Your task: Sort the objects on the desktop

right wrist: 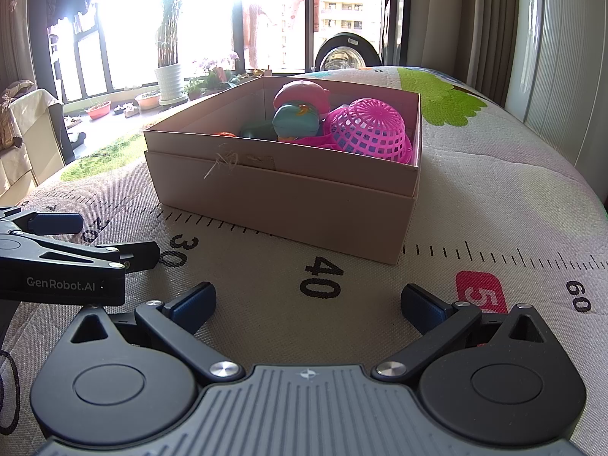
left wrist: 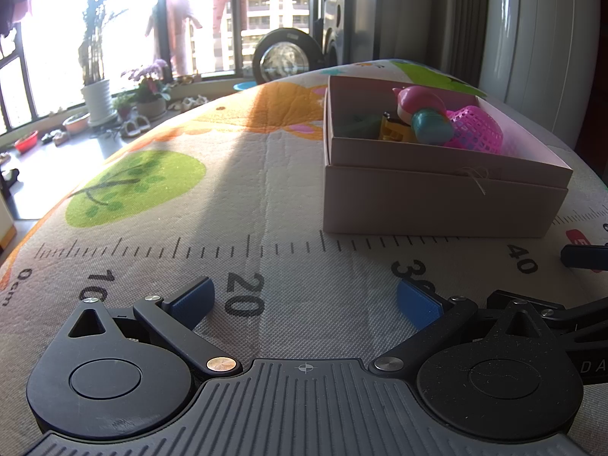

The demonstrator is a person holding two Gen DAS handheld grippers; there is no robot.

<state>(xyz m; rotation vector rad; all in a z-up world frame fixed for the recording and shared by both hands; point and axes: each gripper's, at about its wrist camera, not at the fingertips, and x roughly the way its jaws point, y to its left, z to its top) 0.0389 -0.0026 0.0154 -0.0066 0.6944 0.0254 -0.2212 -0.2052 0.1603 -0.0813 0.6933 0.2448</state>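
A pale cardboard box (left wrist: 437,205) (right wrist: 288,205) stands on the printed mat. It holds a pink mesh basket (left wrist: 475,129) (right wrist: 370,131), a pink and teal toy (left wrist: 423,114) (right wrist: 298,112), a yellow piece (left wrist: 393,129) and a dark green item (left wrist: 359,123). My left gripper (left wrist: 306,300) is open and empty, low over the mat near the 20 mark, short of the box. It also shows in the right wrist view (right wrist: 95,239). My right gripper (right wrist: 307,300) is open and empty near the 40 mark, in front of the box.
The mat (left wrist: 228,174) (right wrist: 494,174) carries a ruler print, tree and animal pictures. Its edges curve down at left and right. Beyond are windows, potted plants (left wrist: 95,95), a washing machine (right wrist: 347,53) and a chair (right wrist: 26,133).
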